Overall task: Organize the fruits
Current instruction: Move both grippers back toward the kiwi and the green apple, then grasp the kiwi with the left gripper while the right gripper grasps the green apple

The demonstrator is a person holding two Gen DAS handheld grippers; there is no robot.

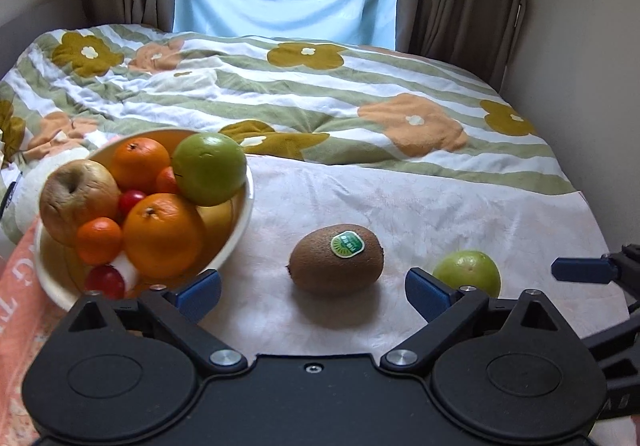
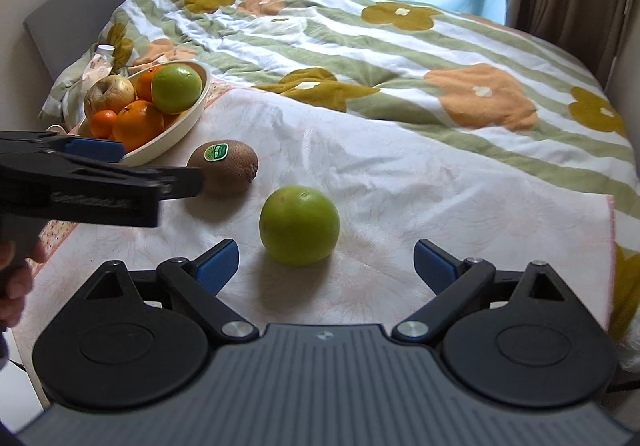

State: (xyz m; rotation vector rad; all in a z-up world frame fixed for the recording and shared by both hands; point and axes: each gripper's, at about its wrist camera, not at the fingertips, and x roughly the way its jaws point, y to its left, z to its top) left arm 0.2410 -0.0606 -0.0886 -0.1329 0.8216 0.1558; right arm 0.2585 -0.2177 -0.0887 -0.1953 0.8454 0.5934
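Left wrist view: left gripper aimed at kiwi, jaws spread wide, nothing between, fruit just ahead of the tips. Right gripper likewise spread and empty before green fruit, which lies right of the kiwi. Likely step: approach for two pickups. Next: closing in around each fruit, gentle squeeze, carry to bowl left of the kiwi. Bowl already heaped and tilted on soft cloth; rolling likely.
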